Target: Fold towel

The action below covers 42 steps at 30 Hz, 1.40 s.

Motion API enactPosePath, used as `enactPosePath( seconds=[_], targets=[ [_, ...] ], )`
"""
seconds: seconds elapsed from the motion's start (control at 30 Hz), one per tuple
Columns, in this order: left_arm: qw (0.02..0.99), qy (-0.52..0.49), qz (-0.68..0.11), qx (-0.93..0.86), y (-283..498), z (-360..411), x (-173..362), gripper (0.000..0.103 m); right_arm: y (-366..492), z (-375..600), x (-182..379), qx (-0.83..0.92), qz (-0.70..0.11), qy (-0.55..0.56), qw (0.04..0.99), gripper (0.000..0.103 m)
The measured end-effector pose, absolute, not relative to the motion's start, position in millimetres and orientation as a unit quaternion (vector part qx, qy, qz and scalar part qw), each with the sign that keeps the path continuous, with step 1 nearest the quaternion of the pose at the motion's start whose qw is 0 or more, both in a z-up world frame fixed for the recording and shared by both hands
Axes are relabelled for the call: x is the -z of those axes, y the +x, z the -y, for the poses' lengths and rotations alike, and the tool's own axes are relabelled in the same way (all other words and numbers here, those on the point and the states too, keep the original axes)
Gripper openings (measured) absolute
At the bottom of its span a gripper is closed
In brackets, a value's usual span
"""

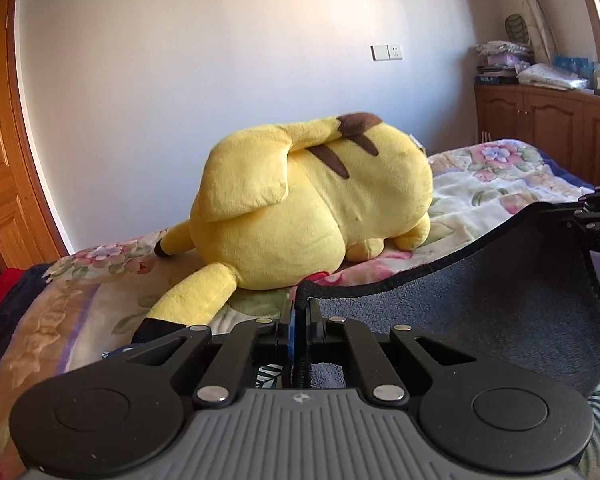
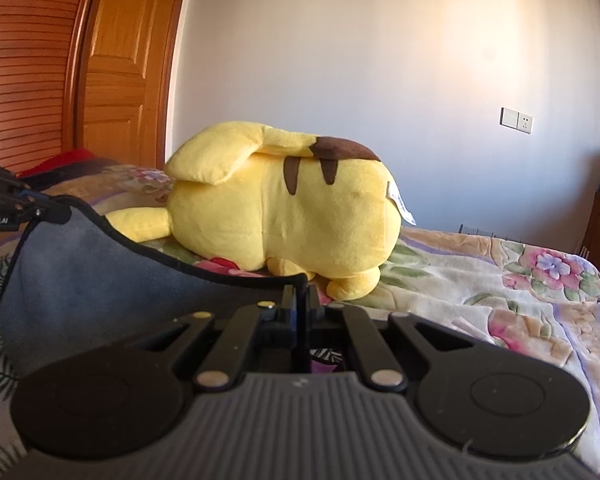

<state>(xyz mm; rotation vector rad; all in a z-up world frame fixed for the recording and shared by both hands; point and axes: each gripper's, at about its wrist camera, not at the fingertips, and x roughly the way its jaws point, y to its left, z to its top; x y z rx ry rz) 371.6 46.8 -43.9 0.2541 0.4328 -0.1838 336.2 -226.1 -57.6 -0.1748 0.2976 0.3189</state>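
A grey-blue towel [image 1: 500,300] with a dark hem hangs slack between my two grippers above the bed. My left gripper [image 1: 300,308] is shut on one corner of it, the hem pinched between the jaws. At the right edge of the left wrist view, the right gripper [image 1: 584,216] pinches the far corner. In the right wrist view the towel [image 2: 84,284] sags to the left. There my right gripper [image 2: 300,296] is shut on its corner, and the left gripper [image 2: 40,210] grips the other corner at the left edge.
A big yellow plush toy [image 1: 312,204] lies on the floral bedspread [image 1: 492,188] just beyond the towel. A wooden door [image 2: 116,68] stands at the left, a wooden cabinet [image 1: 548,120] with stacked linens at the right. A white wall is behind.
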Motion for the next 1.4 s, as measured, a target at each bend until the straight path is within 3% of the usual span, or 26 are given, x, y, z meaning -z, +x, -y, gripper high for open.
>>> enactPosePath(
  seconds=[0.63, 0.87, 0.93, 1.0, 1.07, 1.2, 1.3, 1.4],
  targets=[
    [0.954, 0.122, -0.262, 0.076, 427.4, -54.2, 103.1, 0.005, 377.8, 214.2, 103.2, -0.15, -0.214, -0.101, 0.96, 0.004],
    [0.952, 0.113, -0.277, 0.063, 430.9, -56.9, 112.6, 0.011, 383.1, 211.9, 111.0, -0.148, -0.233, -0.102, 0.956, 0.004],
    [0.953, 0.111, -0.276, 0.06, 429.9, -57.3, 112.9, 0.018, 382.9, 211.3, 112.6, -0.146, -0.236, -0.105, 0.955, 0.004],
    [0.953, 0.113, -0.273, 0.062, 427.3, -56.5, 112.7, 0.046, 382.6, 212.0, 112.6, -0.146, -0.238, -0.102, 0.955, 0.005],
    [0.954, 0.117, -0.269, 0.059, 425.6, -54.2, 111.7, 0.061, 382.5, 213.0, 112.2, -0.145, -0.24, -0.096, 0.955, 0.009],
    [0.954, 0.126, -0.265, 0.055, 420.4, -49.7, 106.8, 0.067, 380.5, 212.5, 111.8, -0.145, -0.246, -0.098, 0.953, 0.016],
    [0.956, 0.122, -0.262, 0.057, 413.9, -47.1, 100.5, 0.075, 375.8, 213.8, 107.4, -0.146, -0.244, -0.092, 0.954, 0.057],
    [0.956, 0.117, -0.262, 0.066, 404.9, -42.7, 91.7, 0.079, 370.3, 214.9, 101.3, -0.146, -0.247, -0.082, 0.954, 0.057]
  ],
)
